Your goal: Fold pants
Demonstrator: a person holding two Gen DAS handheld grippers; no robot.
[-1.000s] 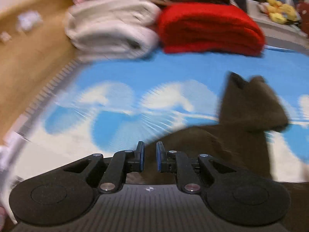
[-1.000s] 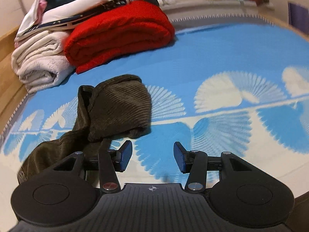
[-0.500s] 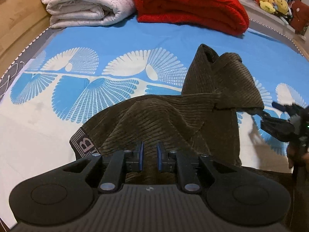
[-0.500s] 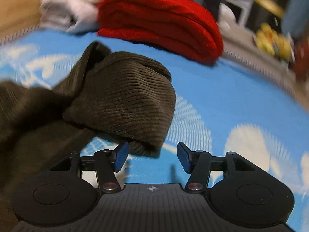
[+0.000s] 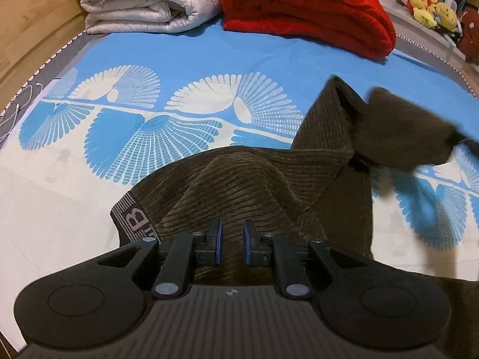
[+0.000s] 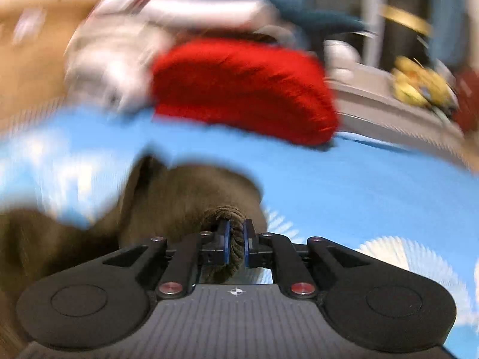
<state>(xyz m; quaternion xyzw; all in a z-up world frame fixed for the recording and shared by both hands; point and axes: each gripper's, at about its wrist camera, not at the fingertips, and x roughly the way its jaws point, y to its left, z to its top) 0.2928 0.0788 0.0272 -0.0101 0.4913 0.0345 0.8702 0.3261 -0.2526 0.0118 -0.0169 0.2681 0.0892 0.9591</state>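
Note:
Dark olive corduroy pants [image 5: 254,185] lie crumpled on the blue and white patterned bedspread [image 5: 167,56]. Their waistband with a letter B [image 5: 134,218] points left. My left gripper [image 5: 233,243] is shut on the pants fabric near the waist, close to the bed. One leg end [image 5: 404,125] is lifted at the right, blurred. My right gripper [image 6: 236,245] is shut on that leg's hem [image 6: 233,239], with cloth bunched between the pads. The right wrist view is blurred by motion.
A folded white blanket [image 5: 143,3] and a folded red blanket [image 5: 308,9] lie at the far end of the bed. A wooden floor [image 5: 27,24] lies left of the bed. Yellow plush toys [image 5: 431,0] sit on a shelf at the far right.
My right gripper has closed on the pants leg hem and is lifting it. The left gripper stays shut on the fabric and has shifted only a little.

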